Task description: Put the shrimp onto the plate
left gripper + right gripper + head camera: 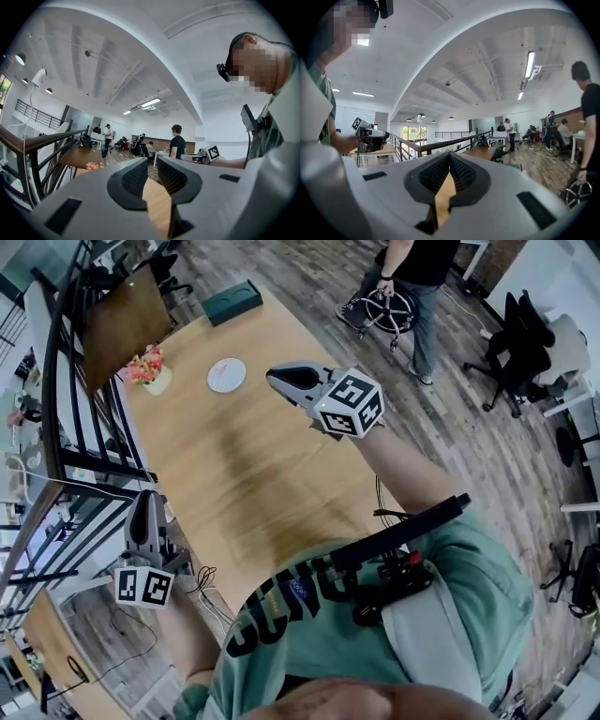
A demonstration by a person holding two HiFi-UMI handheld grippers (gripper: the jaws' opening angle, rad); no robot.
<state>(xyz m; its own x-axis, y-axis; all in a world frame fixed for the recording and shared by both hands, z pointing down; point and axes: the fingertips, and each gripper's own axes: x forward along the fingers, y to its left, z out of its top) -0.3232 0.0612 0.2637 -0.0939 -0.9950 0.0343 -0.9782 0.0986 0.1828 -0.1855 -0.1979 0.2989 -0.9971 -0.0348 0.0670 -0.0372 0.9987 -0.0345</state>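
- Left gripper (152, 164) first: on my feed its jaws stand a little apart with nothing between them, only the wood of the table (244, 465) showing through the gap.
- My right gripper (449, 157) has its jaw tips pressed together and holds nothing; a wedge of tabletop shows below the tips.
- From the head view, the right gripper hangs over the far half of the table, and the left one is pulled back at the near left corner, off the table's edge.
- Ahead of the right gripper's tips and just to their left lies the plate (226, 375), white, round and flat on the wood, with bare table between it and the tips.
- Further left of the plate, near it, sits a pink and orange cluster (145, 365) on a pale base; I cannot tell from here whether it is the shrimp.
- Beyond the plate, at the table's far end, lies a dark green box (232, 302).
- A black railing (89, 427) runs along the left gripper's left side, close to it.
- Off to the right gripper's far right, a bystander (412, 268) stands on the plank floor beside a stool (389, 307), well apart from the table.
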